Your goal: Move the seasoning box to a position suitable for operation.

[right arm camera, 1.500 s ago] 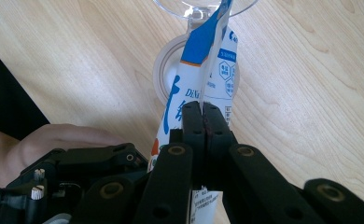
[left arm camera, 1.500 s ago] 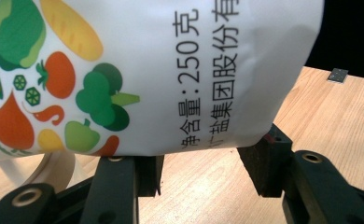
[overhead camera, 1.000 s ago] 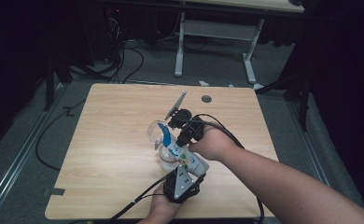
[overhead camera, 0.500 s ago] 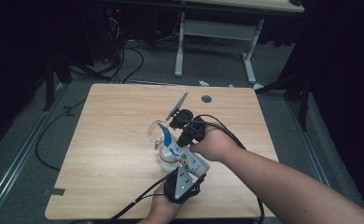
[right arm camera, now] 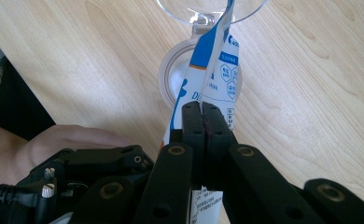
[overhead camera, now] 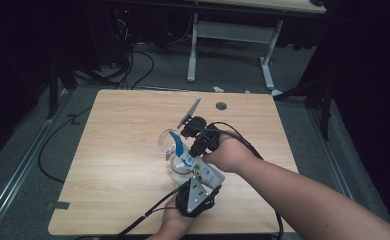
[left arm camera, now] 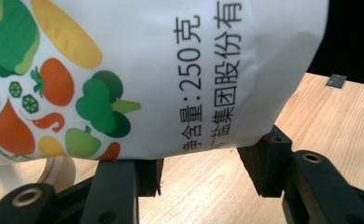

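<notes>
The salt bag (overhead camera: 200, 169) is gripped by both grippers, left gripper (left arm camera: 203, 179) at its body, right gripper (right arm camera: 203, 122) pinching its top above the clear glass (overhead camera: 170, 141); tilting toward the glass seems next.

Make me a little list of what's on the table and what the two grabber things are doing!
table: light wood
bag: white pouch with vegetable pictures, tilted over the glass
glass: clear, stemmed, mouth under the bag's top
left gripper: holds the bag's bottom end
right gripper: fingers shut on the bag's blue-and-white top edge
other thing: small grey flat piece farther back on the table
</notes>
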